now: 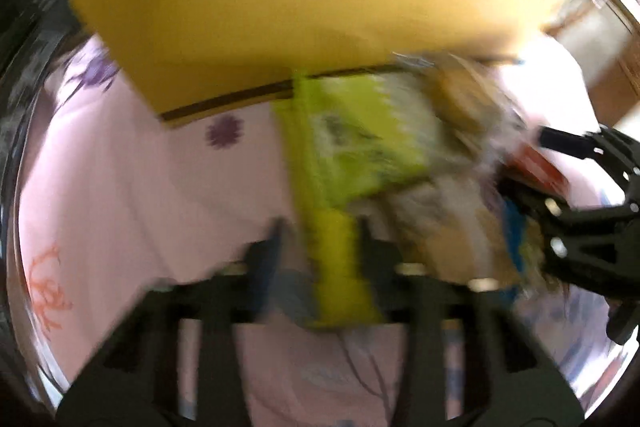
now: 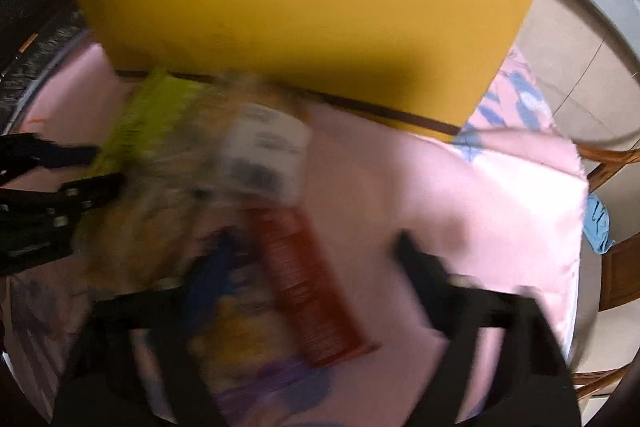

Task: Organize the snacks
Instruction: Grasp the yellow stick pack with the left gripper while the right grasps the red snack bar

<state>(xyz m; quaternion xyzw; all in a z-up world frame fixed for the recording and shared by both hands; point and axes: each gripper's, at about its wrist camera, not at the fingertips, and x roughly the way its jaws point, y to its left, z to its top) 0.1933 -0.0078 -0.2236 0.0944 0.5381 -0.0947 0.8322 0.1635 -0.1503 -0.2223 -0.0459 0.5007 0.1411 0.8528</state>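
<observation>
left claw (image 1: 320,231) narrowed astride the green pack's (image 1: 348,147) near end, contact lost in blur | right claw (image 2: 308,247) half-wide over the red pack (image 2: 304,267), not gripping | snacks heaped just before the yellow board (image 1: 280,7), probably sorted from there

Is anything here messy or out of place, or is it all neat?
The snack packets lie in a loose, overlapping heap on the pink cloth beside the yellow board, none sorted. A green packet sits between the left gripper fingers. Blur hides details.

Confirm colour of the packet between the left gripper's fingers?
Lime green packet, blurred print. Clearest in the left wrist view, between the left gripper fingers.
</observation>
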